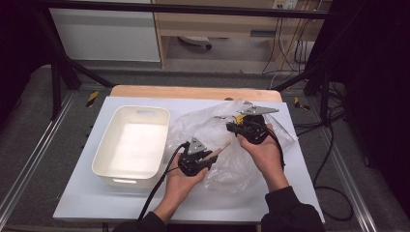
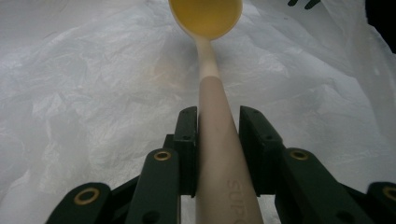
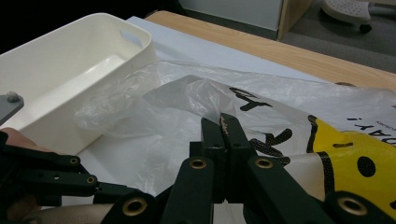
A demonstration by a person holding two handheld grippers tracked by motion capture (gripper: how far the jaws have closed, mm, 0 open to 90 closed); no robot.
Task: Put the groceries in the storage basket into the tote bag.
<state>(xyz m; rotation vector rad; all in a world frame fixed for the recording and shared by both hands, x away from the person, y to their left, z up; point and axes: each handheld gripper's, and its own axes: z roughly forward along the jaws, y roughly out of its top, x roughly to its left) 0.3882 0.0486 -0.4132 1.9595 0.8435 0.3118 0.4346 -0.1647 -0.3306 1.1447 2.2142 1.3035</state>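
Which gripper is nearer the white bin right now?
Left. The left gripper, shut on the spoon, sits just off the white bin's near right corner. The right gripper pinches the plastic bag farther right.

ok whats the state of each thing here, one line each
left gripper: shut on the spoon handle
spoon: held level, bowl over the bag
right gripper: shut, pinching the bag's edge
plastic bag: crumpled on the table, one edge lifted
white bin: upright, empty
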